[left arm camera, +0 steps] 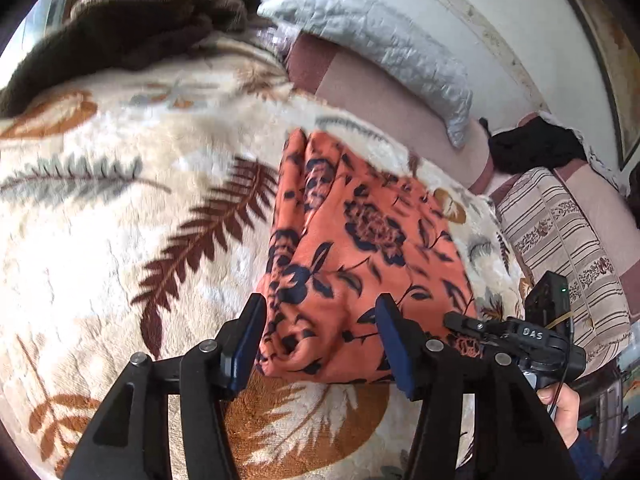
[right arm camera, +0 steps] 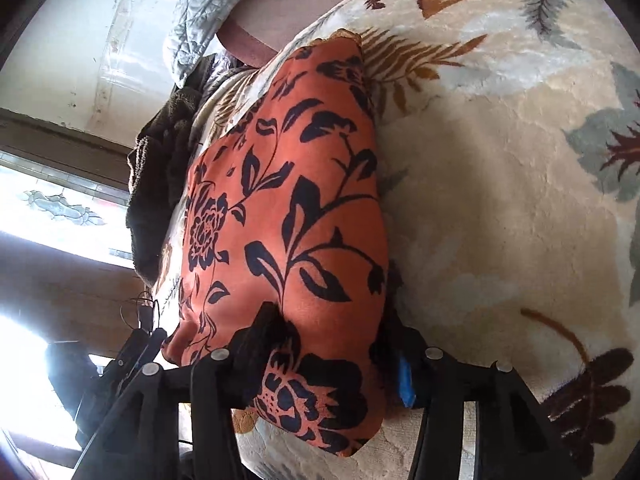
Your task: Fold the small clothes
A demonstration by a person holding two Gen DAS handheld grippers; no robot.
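Observation:
An orange garment with a dark floral print (left arm camera: 360, 248) lies folded on a cream leaf-patterned blanket (left arm camera: 120, 208). My left gripper (left arm camera: 320, 344) is open, its blue-padded fingers (left arm camera: 248, 344) straddling the garment's near end. The right gripper (left arm camera: 520, 340) shows at the garment's right edge in the left wrist view. In the right wrist view the garment (right arm camera: 288, 216) fills the centre, and my right gripper (right arm camera: 332, 360) has its fingers on either side of the near end, the cloth bunched between them.
A dark brown garment (left arm camera: 132, 28) lies at the blanket's far left. A grey quilted pillow (left arm camera: 384, 48), a black cloth (left arm camera: 532, 148) and a striped cushion (left arm camera: 568, 240) lie along the pink bed edge by the wall. A window (right arm camera: 48, 200) is at left.

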